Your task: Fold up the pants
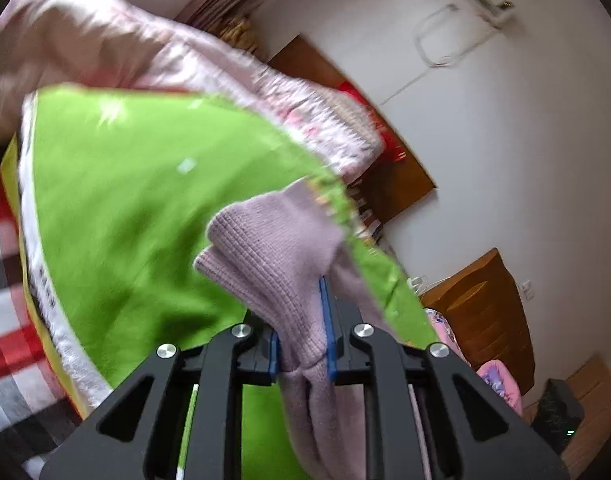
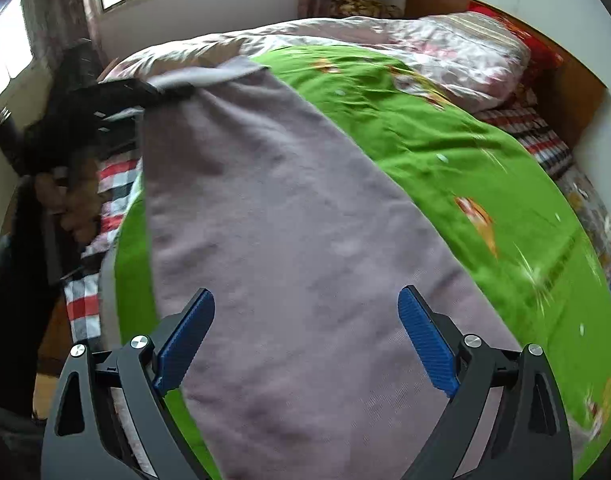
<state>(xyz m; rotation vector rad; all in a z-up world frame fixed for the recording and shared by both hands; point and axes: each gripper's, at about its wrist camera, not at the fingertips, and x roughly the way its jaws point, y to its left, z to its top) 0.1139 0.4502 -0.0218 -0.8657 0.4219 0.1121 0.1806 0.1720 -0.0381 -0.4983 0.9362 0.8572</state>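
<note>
Two grippers work over a bed. Left gripper (image 1: pixel 303 332): blue pads clamped on a bunched ribbed end of the mauve pants (image 1: pixel 273 256). Right gripper (image 2: pixel 305 336): jaws spread wide, above the pants (image 2: pixel 265 220), which lie stretched along the green bedspread (image 2: pixel 445 152).

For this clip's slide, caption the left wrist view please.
Left gripper shut on bunched mauve knit pants above a green blanket.

The green blanket (image 2: pixel 445 152) lies open right of the pants (image 2: pixel 285 240); a pillow (image 2: pixel 465 56) blocks the far end.
</note>
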